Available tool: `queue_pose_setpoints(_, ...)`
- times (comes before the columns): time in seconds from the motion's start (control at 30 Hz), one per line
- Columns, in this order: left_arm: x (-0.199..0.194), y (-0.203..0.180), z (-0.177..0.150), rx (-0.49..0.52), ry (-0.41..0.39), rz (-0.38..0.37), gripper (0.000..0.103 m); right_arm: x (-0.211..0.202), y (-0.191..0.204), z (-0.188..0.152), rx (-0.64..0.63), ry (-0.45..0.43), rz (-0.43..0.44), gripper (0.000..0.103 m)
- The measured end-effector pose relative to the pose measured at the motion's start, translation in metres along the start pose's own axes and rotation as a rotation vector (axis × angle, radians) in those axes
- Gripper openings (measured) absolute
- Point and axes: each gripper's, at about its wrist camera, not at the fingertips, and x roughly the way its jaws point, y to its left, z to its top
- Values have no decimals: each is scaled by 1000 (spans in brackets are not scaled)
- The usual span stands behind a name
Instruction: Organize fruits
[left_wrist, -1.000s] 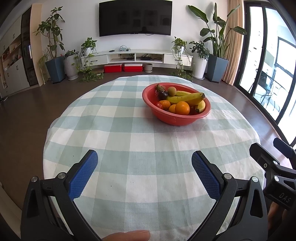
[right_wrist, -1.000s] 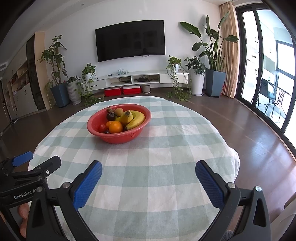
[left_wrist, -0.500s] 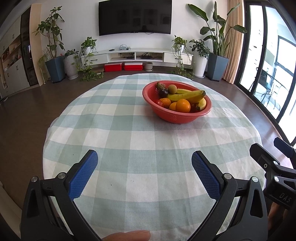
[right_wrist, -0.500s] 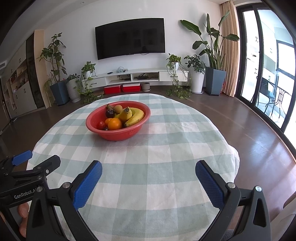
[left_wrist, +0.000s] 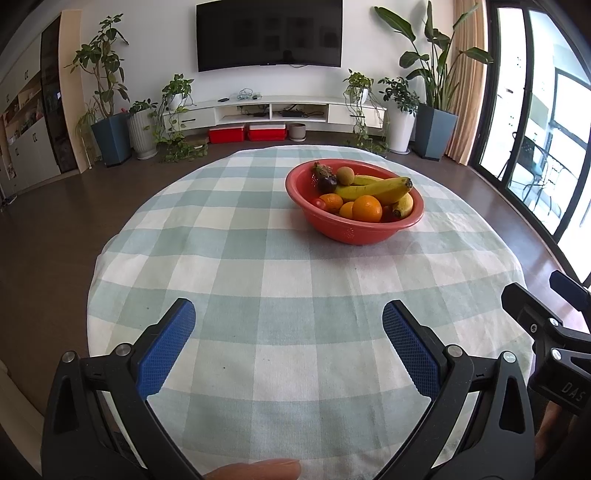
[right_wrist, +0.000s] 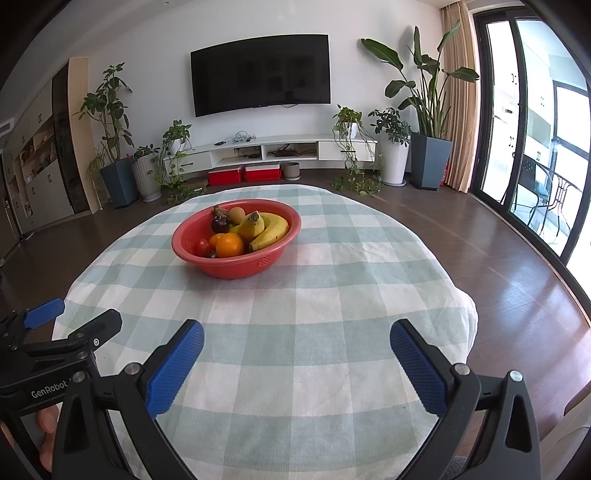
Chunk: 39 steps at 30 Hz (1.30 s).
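Two pieces of lettering can be read. In the right wrist view, the black body of the left claw (right_wrist: 72, 321) at the lower left edge carries white letters reading "GenRobot" on its side; whatever follows that word is hidden behind the near claw. In the left wrist view, the black body of the right claw (left_wrist: 543, 295) at the lower right edge carries pale letters reading "DAS", tilted on its housing. No other text, number or sign in the room is legible.
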Motion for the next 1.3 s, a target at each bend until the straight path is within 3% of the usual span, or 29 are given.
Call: queue_pose_setpoints(1.3,-1,-1,-2,5,3,2,103,-3,0,0,-2,7,-1,103)
